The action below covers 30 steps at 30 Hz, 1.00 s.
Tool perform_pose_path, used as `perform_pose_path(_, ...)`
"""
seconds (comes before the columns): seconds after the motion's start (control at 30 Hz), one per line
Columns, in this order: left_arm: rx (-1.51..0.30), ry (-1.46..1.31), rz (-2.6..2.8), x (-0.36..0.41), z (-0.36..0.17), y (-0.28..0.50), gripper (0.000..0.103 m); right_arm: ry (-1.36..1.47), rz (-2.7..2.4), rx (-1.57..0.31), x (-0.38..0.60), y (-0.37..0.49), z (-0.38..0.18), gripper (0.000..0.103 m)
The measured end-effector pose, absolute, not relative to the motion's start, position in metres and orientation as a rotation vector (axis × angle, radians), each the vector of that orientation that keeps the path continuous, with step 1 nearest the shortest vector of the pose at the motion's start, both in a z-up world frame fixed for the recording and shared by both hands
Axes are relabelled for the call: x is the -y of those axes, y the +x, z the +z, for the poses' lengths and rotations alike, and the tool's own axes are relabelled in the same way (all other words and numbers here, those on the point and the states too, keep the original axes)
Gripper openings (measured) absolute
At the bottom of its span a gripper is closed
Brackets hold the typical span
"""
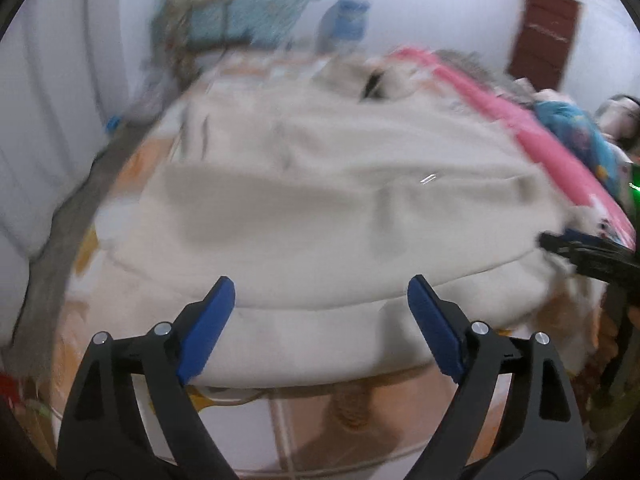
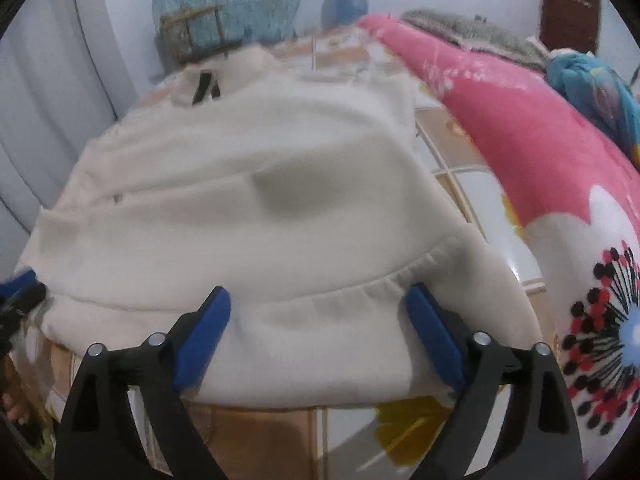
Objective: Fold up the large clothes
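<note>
A large cream sweater (image 1: 320, 200) lies spread on a checked bed sheet (image 1: 320, 412), its ribbed hem towards me and its collar with a black label (image 2: 204, 88) at the far end. It also shows in the right wrist view (image 2: 248, 208). My left gripper (image 1: 320, 292) is open and empty just above the hem near the sweater's left side. My right gripper (image 2: 318, 300) is open and empty over the hem at the sweater's right corner. The right gripper's tip shows in the left wrist view (image 1: 576, 252), and the left gripper's tip in the right wrist view (image 2: 20, 292).
A pink floral blanket (image 2: 540, 152) runs along the right side of the bed, with a blue patterned cloth (image 2: 592, 80) behind it. A wooden chair (image 2: 200, 32) with light blue fabric and a blue water jug (image 2: 344, 0) stand by the far wall. A brown door (image 1: 548, 36) is at the back right.
</note>
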State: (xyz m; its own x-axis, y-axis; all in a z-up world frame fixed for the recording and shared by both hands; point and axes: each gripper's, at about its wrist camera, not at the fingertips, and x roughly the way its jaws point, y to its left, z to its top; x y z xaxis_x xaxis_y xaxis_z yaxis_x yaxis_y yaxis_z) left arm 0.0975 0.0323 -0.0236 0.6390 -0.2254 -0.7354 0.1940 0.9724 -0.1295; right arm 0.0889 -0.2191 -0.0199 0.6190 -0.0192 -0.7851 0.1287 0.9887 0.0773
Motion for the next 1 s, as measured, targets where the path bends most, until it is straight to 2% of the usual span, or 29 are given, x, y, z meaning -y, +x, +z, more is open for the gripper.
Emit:
perform_pose_path(0.17,-0.828,0.039,-0.217,-0.023,-0.026,0.096,0.089,0.109,-0.100,-0.897,0.212,0.087,-0.023,0.096)
perform_pose_path(0.57,-0.841,0.063,-0.177,-0.016,-0.027,0.098,0.094,0.085,-0.080,-0.915,0.212,0.087,-0.020,0.096)
perform_pose_path(1.0,-0.851,0.062,-0.160,-0.014,-0.027,0.100,0.095,0.082,-0.069,-0.965,0.211,0.090,-0.018,0.096)
